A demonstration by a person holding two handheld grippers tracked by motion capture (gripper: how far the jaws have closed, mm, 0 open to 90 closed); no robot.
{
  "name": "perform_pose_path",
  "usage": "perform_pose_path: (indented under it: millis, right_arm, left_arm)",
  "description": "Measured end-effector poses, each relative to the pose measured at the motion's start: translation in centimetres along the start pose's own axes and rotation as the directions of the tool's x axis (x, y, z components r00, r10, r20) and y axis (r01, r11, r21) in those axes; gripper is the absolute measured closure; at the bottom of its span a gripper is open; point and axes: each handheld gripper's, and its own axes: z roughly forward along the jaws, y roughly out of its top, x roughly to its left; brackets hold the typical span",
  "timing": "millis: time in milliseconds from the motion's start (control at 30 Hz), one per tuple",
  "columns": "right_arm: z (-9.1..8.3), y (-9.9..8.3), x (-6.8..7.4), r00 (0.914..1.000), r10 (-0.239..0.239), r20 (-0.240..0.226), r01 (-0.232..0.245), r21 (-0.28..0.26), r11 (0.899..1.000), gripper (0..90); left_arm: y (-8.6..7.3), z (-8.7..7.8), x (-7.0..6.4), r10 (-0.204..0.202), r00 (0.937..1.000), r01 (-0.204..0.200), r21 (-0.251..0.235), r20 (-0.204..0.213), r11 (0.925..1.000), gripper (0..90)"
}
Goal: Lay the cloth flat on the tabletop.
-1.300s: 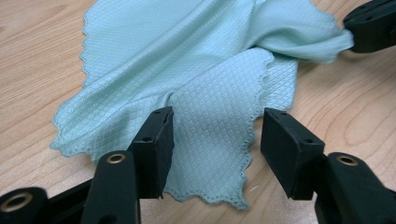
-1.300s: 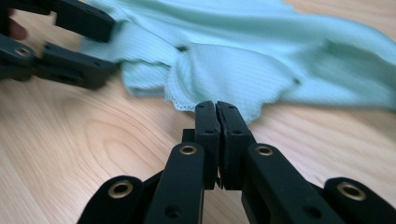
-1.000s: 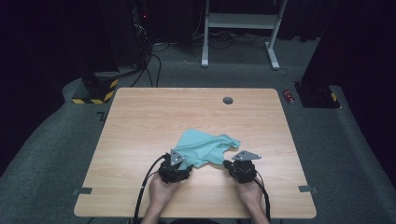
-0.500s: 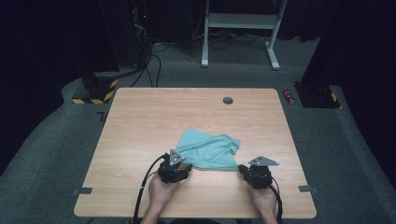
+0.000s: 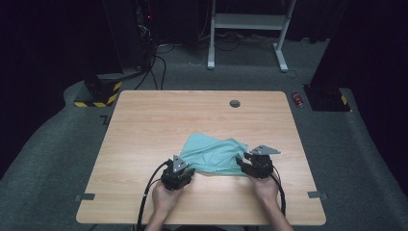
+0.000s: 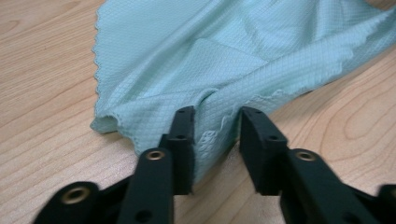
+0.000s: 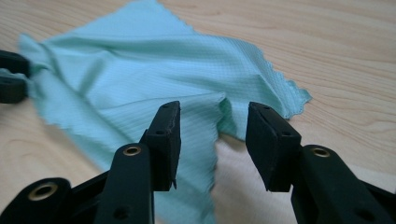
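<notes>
Bench (image 5: 144,125) mostly bare wood: whole far half toward 12 o'clock is free, only a small dark round grommet (image 5: 235,103) sits flat near the far edge, no real obstacle. 9 o'clock side open to the edge, 3 o'clock strip past the right tool (image 5: 244,162) also open. Sole thing in the way is the teal cloth (image 5: 211,153), low and rumpled, lying between both tools at the near centre. Left tool (image 5: 188,169) sits at its 7 o'clock corner, jaws apart with a cloth fold between them (image 6: 215,116). Right tool at its 4 o'clock edge, jaws apart, cloth edge in the gap (image 7: 205,116). Cables trail off toward 6 o'clock.
</notes>
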Motion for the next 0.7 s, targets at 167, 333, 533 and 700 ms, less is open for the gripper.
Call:
perform_pose_path:
  millis: [167,333,533,700]
  right_arm:
    - [2.2,-0.6,-0.4,0.9996,-0.016,0.021,0.015,0.055,0.998,51.8]
    - [2.6,-0.7,0.1,0.9959,-0.068,0.061,0.065,0.054,0.996,47.1]
    - [2.6,-0.7,0.1,0.9958,-0.058,0.07,0.054,0.059,0.997,41.8]
    - [2.6,-0.7,0.1,0.996,-0.059,0.067,0.055,0.061,0.997,40.4]
  left_arm:
    - [-0.1,-0.1,0.1,0.069,0.9974,-0.069,0.0,0.021,0.9976,83.4]
    - [-0.4,-1.5,0.6,0.123,0.9915,-0.124,0.033,0.042,0.9917,88.7]
    - [-1.5,-3.9,1.6,0.074,0.9927,-0.08,0.054,0.095,0.9954,88.9]
    - [-2.5,-5.5,1.1,0.061,0.9899,-0.074,0.104,0.128,0.9918,82.6]
